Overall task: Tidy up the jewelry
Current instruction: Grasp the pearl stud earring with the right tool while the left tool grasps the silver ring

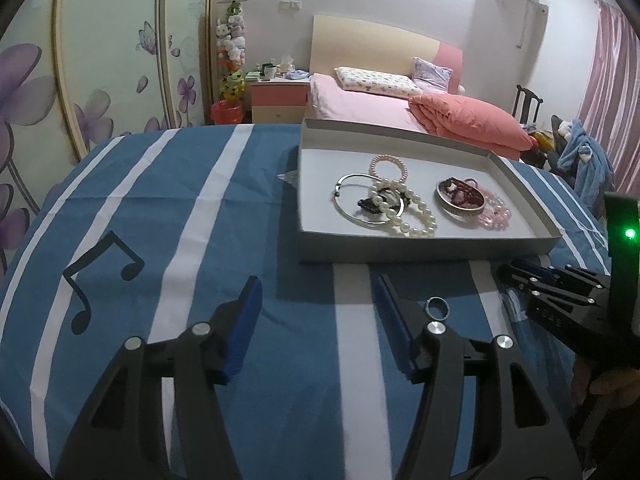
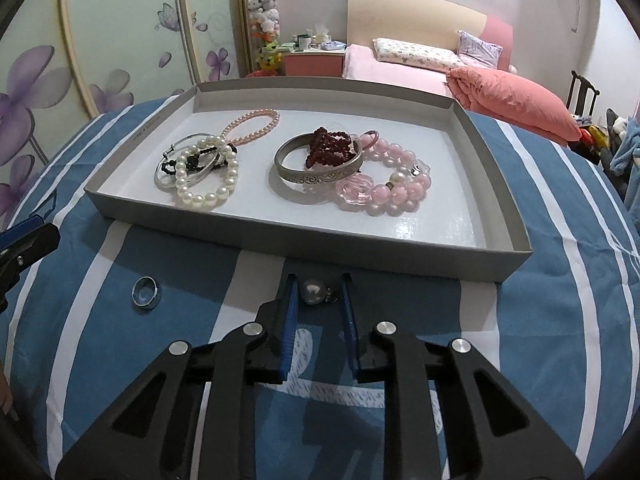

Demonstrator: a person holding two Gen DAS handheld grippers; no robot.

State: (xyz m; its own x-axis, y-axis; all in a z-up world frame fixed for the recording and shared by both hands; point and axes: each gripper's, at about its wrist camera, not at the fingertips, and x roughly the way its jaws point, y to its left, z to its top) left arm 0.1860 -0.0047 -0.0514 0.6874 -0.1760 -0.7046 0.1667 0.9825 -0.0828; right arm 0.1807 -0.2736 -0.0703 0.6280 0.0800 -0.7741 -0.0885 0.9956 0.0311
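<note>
Blue and white striped cloth with a black music note, pink bed with salmon quilt, patterned pillow, bedside cabinet, red bin, flower-painted wardrobe doors, pink curtain

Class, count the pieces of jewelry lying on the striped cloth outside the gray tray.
2: a silver ring left of the right gripper, and a pearl piece between its fingers; none seem hidden.
</note>
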